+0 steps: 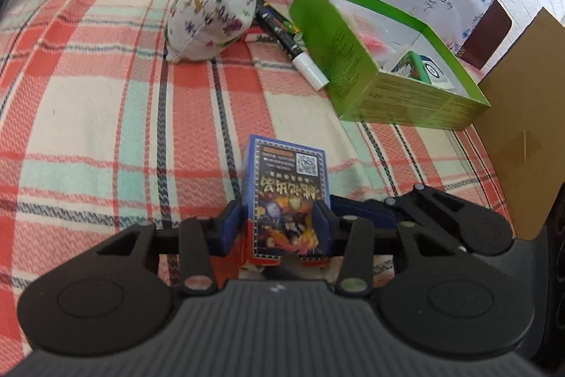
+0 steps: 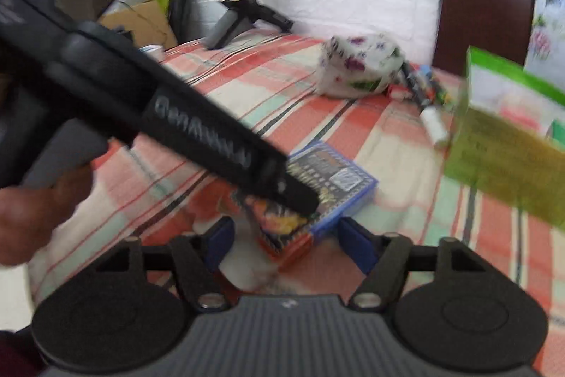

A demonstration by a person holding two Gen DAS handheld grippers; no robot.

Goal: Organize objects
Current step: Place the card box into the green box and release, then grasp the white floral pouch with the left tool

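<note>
A blue card box (image 1: 287,196) with a QR code lies on the plaid cloth. My left gripper (image 1: 279,227) is shut on the near end of the card box, blue pads on both sides. In the right wrist view the card box (image 2: 317,196) lies just ahead of my right gripper (image 2: 286,244), which is open and empty. The left gripper's black body (image 2: 197,129) crosses that view onto the box. A green open box (image 1: 392,59) stands at the right with small items inside.
A floral cloth pouch (image 1: 212,15) and markers (image 1: 293,45) lie beyond the card box. A brown cardboard sheet (image 1: 529,129) stands at the right. A dark chair back (image 2: 483,9) and a white brick wall are behind. A black handheld device (image 2: 243,9) sits at the far left.
</note>
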